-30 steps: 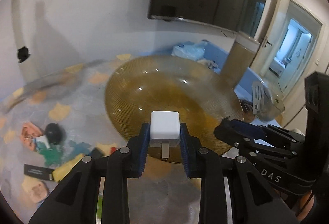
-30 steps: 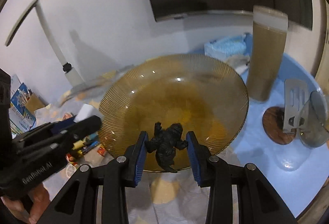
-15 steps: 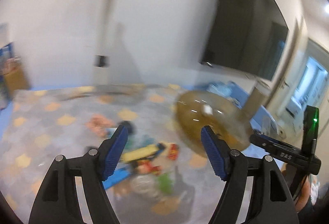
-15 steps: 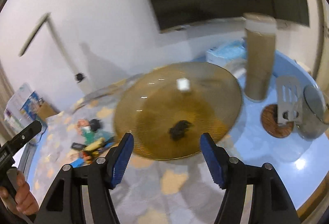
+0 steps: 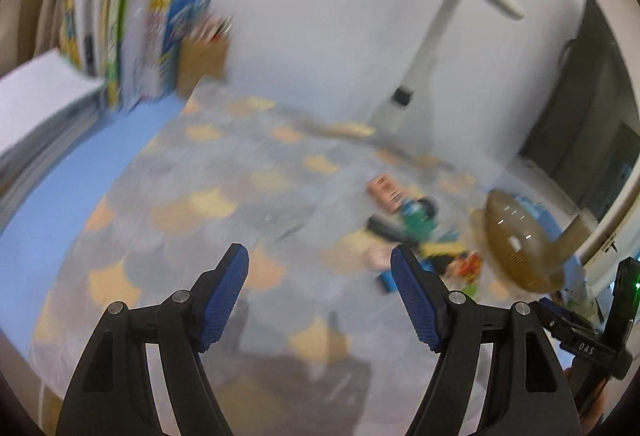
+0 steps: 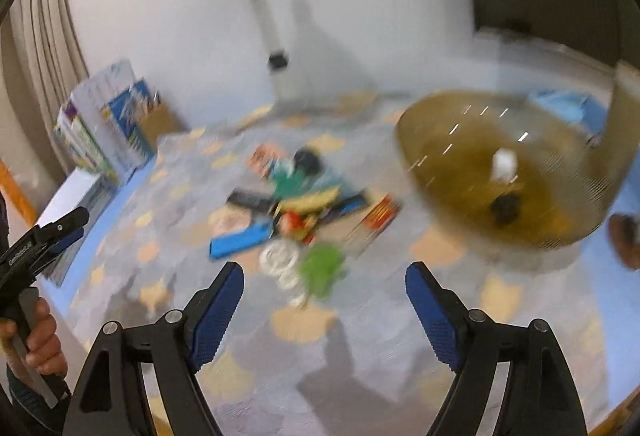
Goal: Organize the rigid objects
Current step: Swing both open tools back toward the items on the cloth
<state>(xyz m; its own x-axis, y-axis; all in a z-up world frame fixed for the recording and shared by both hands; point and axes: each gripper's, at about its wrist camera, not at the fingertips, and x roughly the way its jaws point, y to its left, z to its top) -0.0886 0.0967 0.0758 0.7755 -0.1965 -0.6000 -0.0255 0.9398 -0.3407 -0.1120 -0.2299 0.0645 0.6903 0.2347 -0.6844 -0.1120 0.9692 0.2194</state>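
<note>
Both grippers are empty — left gripper [image 5: 320, 296] gaping, right gripper [image 6: 325, 310] with jaws opening. A white charger [image 6: 503, 165] and black figurine [image 6: 506, 209] sit in the amber bowl [image 6: 440, 172]; the toy pile [image 6: 296, 204] lies just left of it. Everything's blurry, so a rushed grab could snag two pieces.

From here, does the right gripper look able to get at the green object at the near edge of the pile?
Probably yes. The right gripper is empty, its jaws opening, and the green object lies just ahead with only bare mat between. Blur hides its exact shape.

Glossy ribbed amber glass bowl [image 6: 460, 140]
</note>
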